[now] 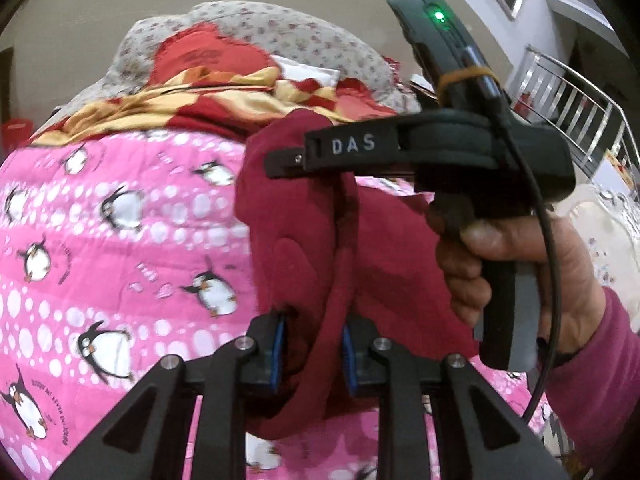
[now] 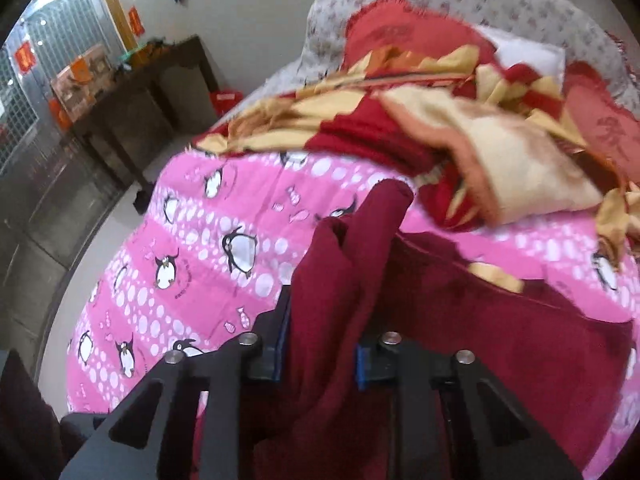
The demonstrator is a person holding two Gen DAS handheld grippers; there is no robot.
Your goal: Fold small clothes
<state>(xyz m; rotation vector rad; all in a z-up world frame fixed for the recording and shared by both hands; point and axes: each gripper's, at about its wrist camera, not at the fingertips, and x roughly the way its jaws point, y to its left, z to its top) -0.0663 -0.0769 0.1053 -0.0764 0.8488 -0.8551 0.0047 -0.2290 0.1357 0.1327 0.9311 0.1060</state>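
Note:
A dark red garment [image 1: 304,240] hangs bunched above a pink penguin-print quilt [image 1: 120,232]. My left gripper [image 1: 314,356] is shut on a thick fold of it between the blue pads. In the left wrist view the right gripper [image 1: 288,160], marked DAS and held by a hand, reaches in from the right against the garment's top edge. In the right wrist view my right gripper [image 2: 320,352] is shut on the dark red garment [image 2: 344,264], which rises between the jaws and drapes right over the quilt [image 2: 208,272].
A red and yellow checked blanket [image 2: 460,112] and a cream cloth [image 2: 516,164] lie bunched at the head of the bed by a floral headboard [image 2: 480,0]. A dark wooden table [image 2: 132,92] stands left of the bed. A metal railing [image 1: 572,96] is at the right.

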